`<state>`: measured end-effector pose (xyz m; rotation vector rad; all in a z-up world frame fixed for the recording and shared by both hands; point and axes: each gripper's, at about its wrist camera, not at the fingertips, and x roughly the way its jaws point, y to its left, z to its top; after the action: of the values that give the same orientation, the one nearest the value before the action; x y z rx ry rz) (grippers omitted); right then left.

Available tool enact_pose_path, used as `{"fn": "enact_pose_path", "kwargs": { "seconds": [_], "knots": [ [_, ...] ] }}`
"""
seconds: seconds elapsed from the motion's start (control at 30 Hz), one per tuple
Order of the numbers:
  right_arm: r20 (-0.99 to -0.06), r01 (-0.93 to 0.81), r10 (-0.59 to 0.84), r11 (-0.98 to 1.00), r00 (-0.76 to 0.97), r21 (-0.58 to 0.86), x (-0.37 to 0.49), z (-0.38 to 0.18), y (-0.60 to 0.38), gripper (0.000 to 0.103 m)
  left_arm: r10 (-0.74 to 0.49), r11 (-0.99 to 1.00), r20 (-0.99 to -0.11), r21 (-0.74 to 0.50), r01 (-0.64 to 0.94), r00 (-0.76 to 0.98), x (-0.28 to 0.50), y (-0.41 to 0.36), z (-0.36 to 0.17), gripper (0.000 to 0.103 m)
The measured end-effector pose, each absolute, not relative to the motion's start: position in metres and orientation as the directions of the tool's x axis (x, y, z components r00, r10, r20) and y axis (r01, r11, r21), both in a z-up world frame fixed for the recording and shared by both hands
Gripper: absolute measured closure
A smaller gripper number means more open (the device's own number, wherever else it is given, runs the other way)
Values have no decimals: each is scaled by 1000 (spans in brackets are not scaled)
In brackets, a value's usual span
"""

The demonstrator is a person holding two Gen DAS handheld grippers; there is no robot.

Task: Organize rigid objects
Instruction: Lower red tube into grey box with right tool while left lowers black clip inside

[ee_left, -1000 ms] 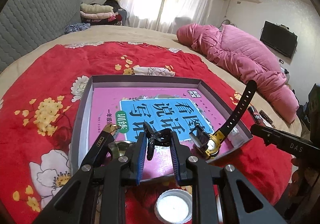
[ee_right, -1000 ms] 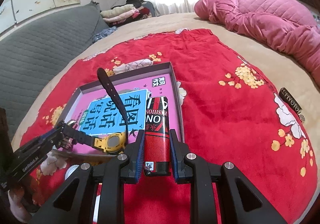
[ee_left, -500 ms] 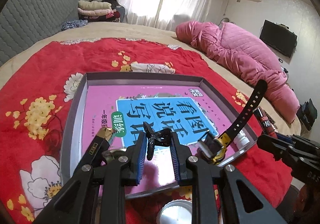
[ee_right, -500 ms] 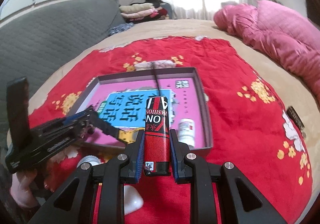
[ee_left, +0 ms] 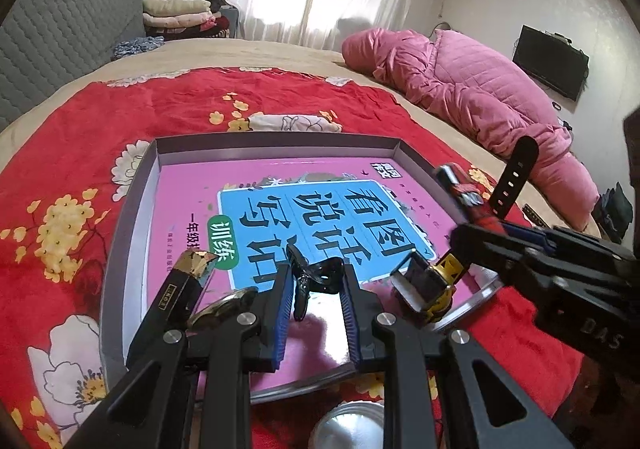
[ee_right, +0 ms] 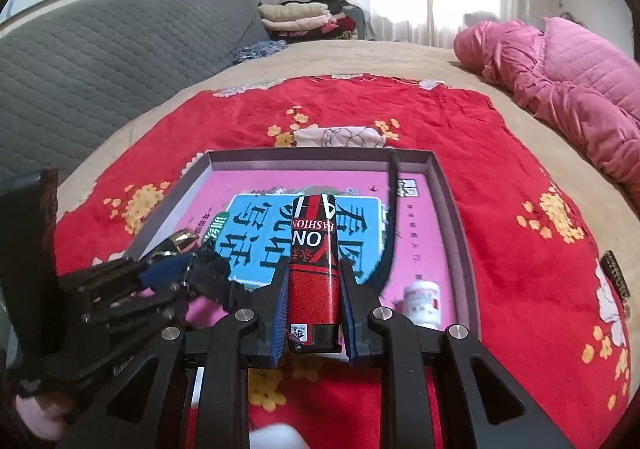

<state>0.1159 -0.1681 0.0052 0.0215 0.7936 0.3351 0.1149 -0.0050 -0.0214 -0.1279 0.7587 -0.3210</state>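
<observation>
Swung across over the grey tray (ee_right: 460, 225), right gripper (ee_right: 314, 281) clamped on the red lighter (ee_right: 314, 261), left gripper (ee_left: 316, 289) pinching the watch strap (ee_left: 320, 275); next, lowering and releasing inside.

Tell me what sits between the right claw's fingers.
A red and black lighter printed FASHION, clamped between the right claw pads, shown in the right wrist view above the tray.

The tray (ee_right: 452, 205) lies on the blanket (ee_right: 520, 177), ahead of both grippers' fingers. A book (ee_left: 320, 209) lies in it. The small bottle (ee_right: 421, 299) lies in the tray, just right of the right gripper's fingers (ee_right: 348, 289).
</observation>
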Motion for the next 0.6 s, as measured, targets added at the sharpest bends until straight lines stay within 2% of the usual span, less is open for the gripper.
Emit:
{"fn": "enact_pose_path", "kwargs": {
  "seconds": [0.6],
  "knots": [
    [-756,-279,276,952,593,129,131,-22,-164,80,-344,939,-703,-251,235,623,126,-9,-37,79]
  ]
}}
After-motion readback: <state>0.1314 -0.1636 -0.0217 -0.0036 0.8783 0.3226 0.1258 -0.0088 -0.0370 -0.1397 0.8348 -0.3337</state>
